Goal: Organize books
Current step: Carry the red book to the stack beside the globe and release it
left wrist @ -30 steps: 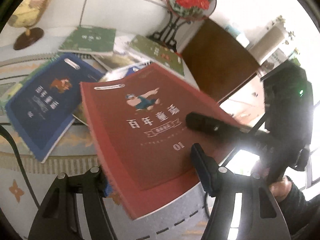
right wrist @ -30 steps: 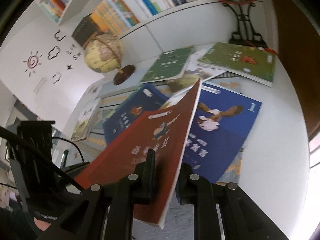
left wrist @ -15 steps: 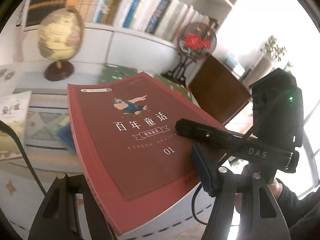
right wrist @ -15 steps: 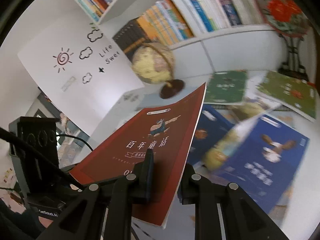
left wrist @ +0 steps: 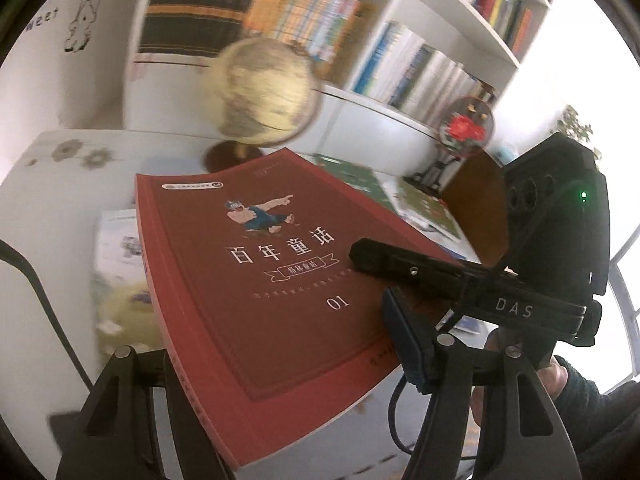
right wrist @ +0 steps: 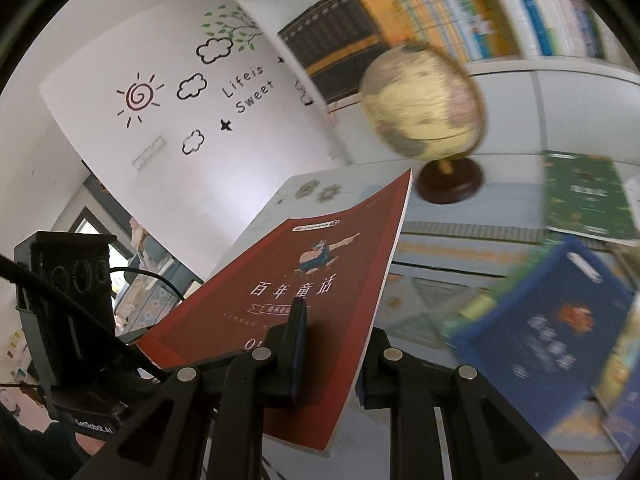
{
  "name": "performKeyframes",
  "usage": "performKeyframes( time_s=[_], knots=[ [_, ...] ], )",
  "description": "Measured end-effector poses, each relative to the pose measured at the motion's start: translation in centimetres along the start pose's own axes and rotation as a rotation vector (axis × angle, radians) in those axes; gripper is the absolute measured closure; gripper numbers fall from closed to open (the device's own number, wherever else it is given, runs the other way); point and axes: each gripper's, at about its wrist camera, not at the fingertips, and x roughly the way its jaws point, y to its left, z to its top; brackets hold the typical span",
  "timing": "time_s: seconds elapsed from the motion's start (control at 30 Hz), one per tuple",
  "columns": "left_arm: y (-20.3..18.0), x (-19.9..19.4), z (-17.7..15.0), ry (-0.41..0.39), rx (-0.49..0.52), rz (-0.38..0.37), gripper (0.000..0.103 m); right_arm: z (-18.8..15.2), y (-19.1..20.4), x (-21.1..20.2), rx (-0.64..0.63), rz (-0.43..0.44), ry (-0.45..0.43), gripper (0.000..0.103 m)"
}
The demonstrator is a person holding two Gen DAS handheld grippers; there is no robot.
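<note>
The red book (left wrist: 260, 280) was clamped by the right gripper (right wrist: 332, 344) and braced across the left gripper (left wrist: 280, 368); level carriage past the globe (right wrist: 424, 104) was advisable.

Two close wrist views, shared red book (left wrist: 256, 280)

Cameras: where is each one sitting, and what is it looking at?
Left wrist view: sits on the left gripper, looks along its fingers over the red book to the globe and bookshelf; the right gripper and a hand show.
Right wrist view: sits on the right gripper, which pinches the red book; it faces the globe and wall; the left gripper's body shows.
Both share the red book, globe and bookshelf.
</note>
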Motion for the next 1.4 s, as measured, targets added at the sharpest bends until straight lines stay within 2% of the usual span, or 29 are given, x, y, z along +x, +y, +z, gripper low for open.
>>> performKeyframes(
  time_s=[0.23, 0.43, 0.7, 1.13, 1.4],
  knots=[
    [5.8, 0.5, 2.1, -0.024, -0.051, 0.001, 0.04, 3.1, 2.7, 6.5, -0.024, -0.018, 0.036, 0.083],
    [9.5, 3.9, 2.8, 0.014, -0.081, -0.012, 0.04, 4.1, 1.5, 11.1, 0.001, -0.054, 0.089, 0.083],
    [13.2, 6.9, 1.4, 0.061, -0.169, -0.009, 0.04, 4.0, -0.2, 15.8, 0.028, -0.092, 0.168, 0.083],
    [14.2, 7.4, -1.4, 0.109, -0.205, 0.011, 0.04, 2.2, -0.9, 17.9, 0.057, -0.082, 0.222, 0.083],
    [14.2, 7.2, -2.7, 0.123, -0.217, 0.028, 0.04, 0.9, 0.0, 18.8, -0.023, -0.109, 0.253, 0.083]
  ],
)
